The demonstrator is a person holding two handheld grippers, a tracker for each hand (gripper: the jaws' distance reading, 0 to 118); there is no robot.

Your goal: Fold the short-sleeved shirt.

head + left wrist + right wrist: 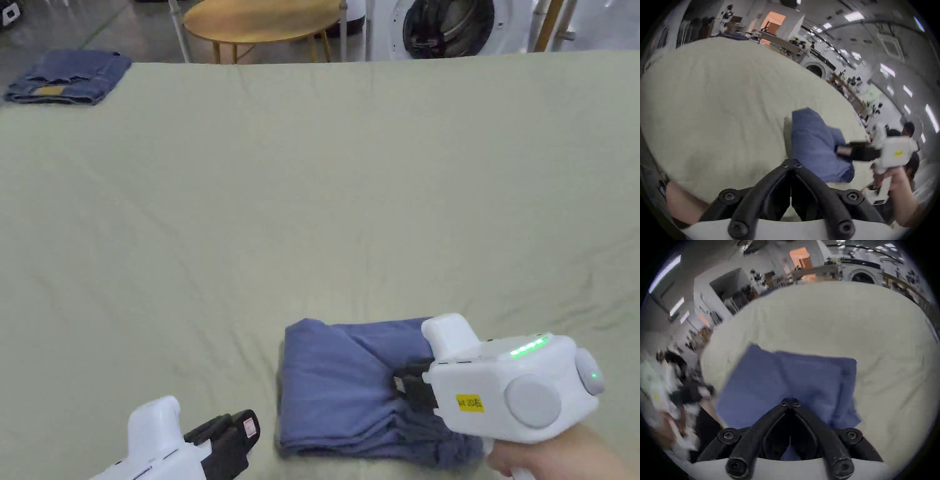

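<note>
We see a pale green sheet [312, 187] bearing the folded blue shirt [337, 387]; folded jeans [69, 76] lie far off. Left gripper [790, 165] and right gripper [790, 404] each have jaws together, the right seemingly just over the shirt.

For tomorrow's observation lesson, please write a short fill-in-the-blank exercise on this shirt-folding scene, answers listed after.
1. The folded shirt is ____ in colour.
2. The shirt lies on a pale ____ sheet.
3. The right gripper is over the shirt; the left gripper is beside it, over the ____.
4. The folded jeans lie at the far ____ corner in the head view.

Answers: blue; green; sheet; left
</note>
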